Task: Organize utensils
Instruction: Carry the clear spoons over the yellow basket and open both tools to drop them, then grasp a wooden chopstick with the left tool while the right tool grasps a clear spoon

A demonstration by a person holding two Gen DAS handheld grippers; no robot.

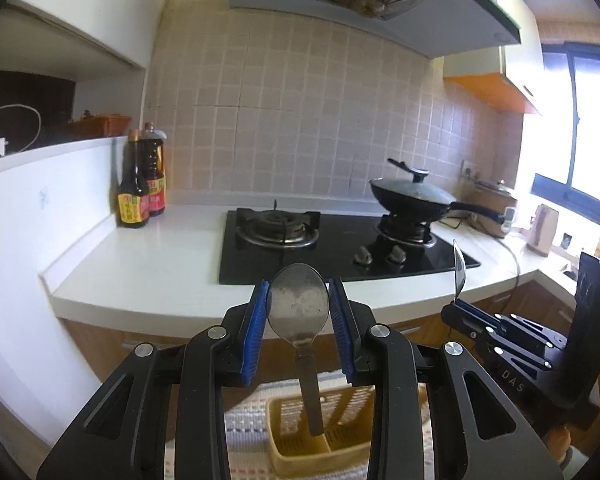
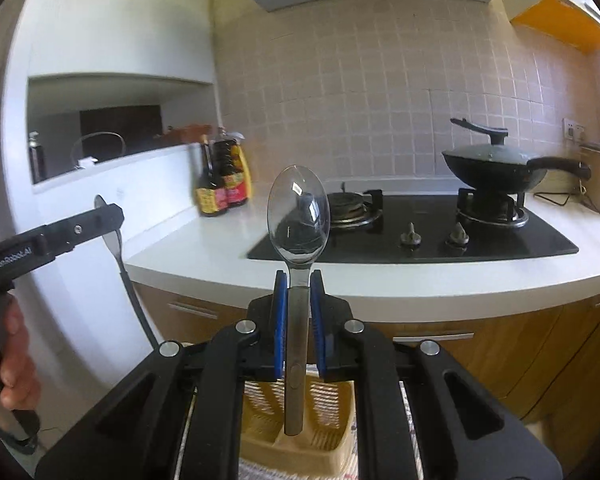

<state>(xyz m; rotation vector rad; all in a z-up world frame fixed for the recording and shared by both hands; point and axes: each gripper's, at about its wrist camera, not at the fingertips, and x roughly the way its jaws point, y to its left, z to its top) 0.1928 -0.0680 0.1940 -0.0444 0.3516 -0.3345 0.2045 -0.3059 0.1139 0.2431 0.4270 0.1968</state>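
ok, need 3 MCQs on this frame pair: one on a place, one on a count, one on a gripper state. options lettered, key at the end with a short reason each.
1. Where is the lidded wok?
A. On the stove's right burner
B. On the left burner
C. On the bare counter beside the bottles

2. How many sauce bottles stand in the counter corner?
A. One
B. Two
C. Four

3. What is the right gripper doing?
A. Standing open and empty
B. Clamped on a spoon's handle
C. Clamped on a bottle's neck

Key:
1 A, the wok sits on the right burner while the left burner is bare.
2 B, two dark bottles stand side by side.
3 B, its blue pads press the handle of the shiny spoon, bowl up.
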